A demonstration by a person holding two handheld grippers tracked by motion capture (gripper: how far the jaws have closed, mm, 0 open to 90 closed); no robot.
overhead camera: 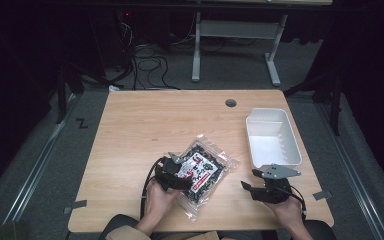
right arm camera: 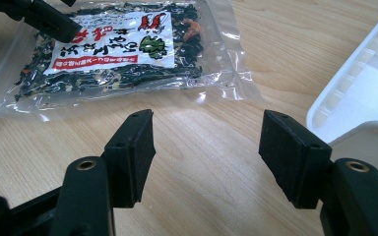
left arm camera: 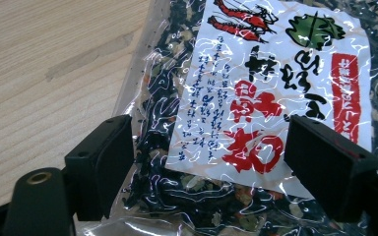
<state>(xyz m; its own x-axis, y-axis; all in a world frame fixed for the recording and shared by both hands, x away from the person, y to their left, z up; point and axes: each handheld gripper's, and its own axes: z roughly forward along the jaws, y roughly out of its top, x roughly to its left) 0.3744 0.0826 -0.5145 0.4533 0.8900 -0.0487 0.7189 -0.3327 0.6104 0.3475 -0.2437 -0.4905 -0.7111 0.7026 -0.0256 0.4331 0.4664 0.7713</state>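
Seaweed bag (overhead camera: 205,170) lies flat on counter (overhead camera: 130,130), left of white bin (overhead camera: 272,137). Left gripper (left arm camera: 206,162) jaws spread over it, not pinching; right gripper (right arm camera: 206,157) released, empty. Probably light, crinkly, slippery: pinch an edge seam.

1. Clear glossy bag (left arm camera: 187,162): dark green-black flakes w/ orange bits seen inside.
2. White label (left arm camera: 275,88): red prawns, green leaf, black + red script printed.
3. Tray (overhead camera: 272,137): plain white.
4. Table (overhead camera: 145,120): light wood grain.

Lab/test setup – bare wood table (overhead camera: 145,130), floor cables (overhead camera: 150,65), dark surrounds.
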